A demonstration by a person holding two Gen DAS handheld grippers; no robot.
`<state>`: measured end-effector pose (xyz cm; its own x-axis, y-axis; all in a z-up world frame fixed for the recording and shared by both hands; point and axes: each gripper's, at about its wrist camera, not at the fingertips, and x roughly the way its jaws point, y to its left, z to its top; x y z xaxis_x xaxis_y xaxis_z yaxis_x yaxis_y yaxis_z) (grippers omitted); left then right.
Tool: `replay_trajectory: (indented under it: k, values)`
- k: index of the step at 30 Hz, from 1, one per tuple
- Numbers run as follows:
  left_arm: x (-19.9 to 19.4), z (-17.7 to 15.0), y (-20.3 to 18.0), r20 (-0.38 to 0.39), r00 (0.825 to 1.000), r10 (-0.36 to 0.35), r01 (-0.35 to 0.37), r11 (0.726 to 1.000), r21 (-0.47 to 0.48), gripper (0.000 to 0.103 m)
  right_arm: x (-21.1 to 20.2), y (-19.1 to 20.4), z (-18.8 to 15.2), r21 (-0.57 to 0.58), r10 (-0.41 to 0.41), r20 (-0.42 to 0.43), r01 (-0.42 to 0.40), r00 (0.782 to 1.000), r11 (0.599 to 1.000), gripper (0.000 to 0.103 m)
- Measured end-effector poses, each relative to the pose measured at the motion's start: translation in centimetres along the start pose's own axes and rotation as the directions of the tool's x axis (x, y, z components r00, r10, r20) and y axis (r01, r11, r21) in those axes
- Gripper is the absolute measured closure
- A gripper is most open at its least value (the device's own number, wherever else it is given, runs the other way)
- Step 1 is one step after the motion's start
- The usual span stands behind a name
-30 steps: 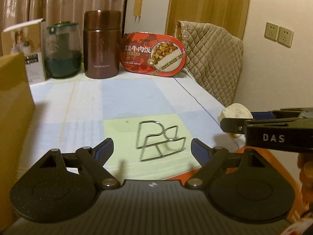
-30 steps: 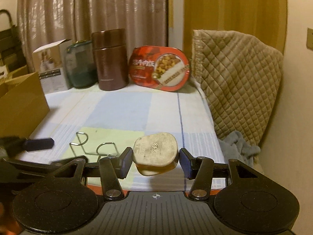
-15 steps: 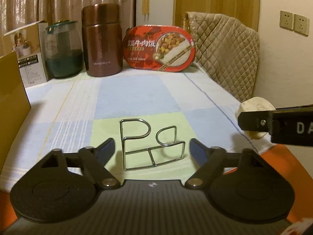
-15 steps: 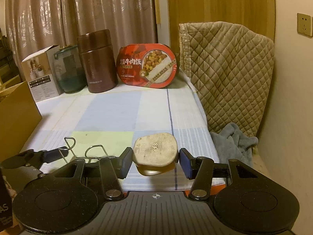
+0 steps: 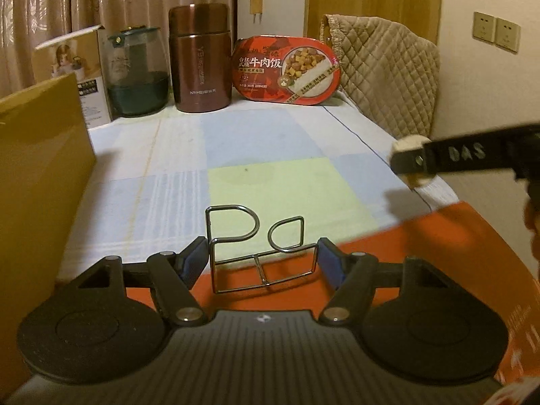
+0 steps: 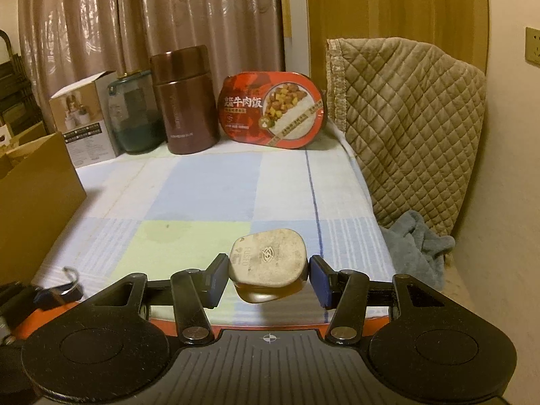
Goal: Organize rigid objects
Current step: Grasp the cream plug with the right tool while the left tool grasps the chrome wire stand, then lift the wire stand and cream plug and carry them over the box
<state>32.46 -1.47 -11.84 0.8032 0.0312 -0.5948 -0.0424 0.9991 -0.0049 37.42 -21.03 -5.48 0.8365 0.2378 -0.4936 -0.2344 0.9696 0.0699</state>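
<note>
Two tools are in view, each with one thing between its fingers. The left tool (image 5: 261, 260) has closed its blue pads on a single wire rack (image 5: 260, 251): thin silver wire bent into a rectangular base with two rounded loops standing up from it, one tall and one lower. The rack stands upright between the pads, touching both, with its loops rising ahead of the fingertips. The right tool (image 6: 268, 278) grips one plug (image 6: 268, 263), a rounded off-white, speckled body marked FUSED, with an amber underside; it sits flat between the pads, touching both, above the near edge of the bench (image 6: 209, 199) and its checked cloth. Far beyond both tools stand one brown flask (image 6: 184, 101), one glass jar (image 6: 135, 114), one red meal box (image 6: 273, 109) and one carton (image 6: 82, 125).
</note>
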Motion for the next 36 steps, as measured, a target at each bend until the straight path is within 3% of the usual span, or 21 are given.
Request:
replay_trajectory:
  k: [14,18,28,36]
  values:
    - [-13.6,-0.8,3.4,0.063,0.994,-0.091,0.087,0.994,0.066,0.037,-8.4,5.4,0.6,0.054,0.079,-0.009,-0.079,0.997,0.995,0.054]
    - [-16.8,-1.8,4.9,0.048,0.993,-0.105,0.104,0.994,0.027,0.037,-11.0,7.9,0.1,0.031,0.114,-0.007,-0.114,0.993,0.993,0.054]
    - [-22.9,-2.6,6.4,0.111,0.990,-0.089,0.089,0.996,0.010,0.037,-14.8,11.8,-1.4,0.014,0.211,0.007,-0.211,0.978,0.977,0.054]
    - [-25.4,-1.8,9.7,0.154,0.988,-0.019,0.026,0.999,-0.042,0.037,-15.0,14.3,-1.1,-0.014,0.271,0.027,-0.271,0.962,0.963,0.054]
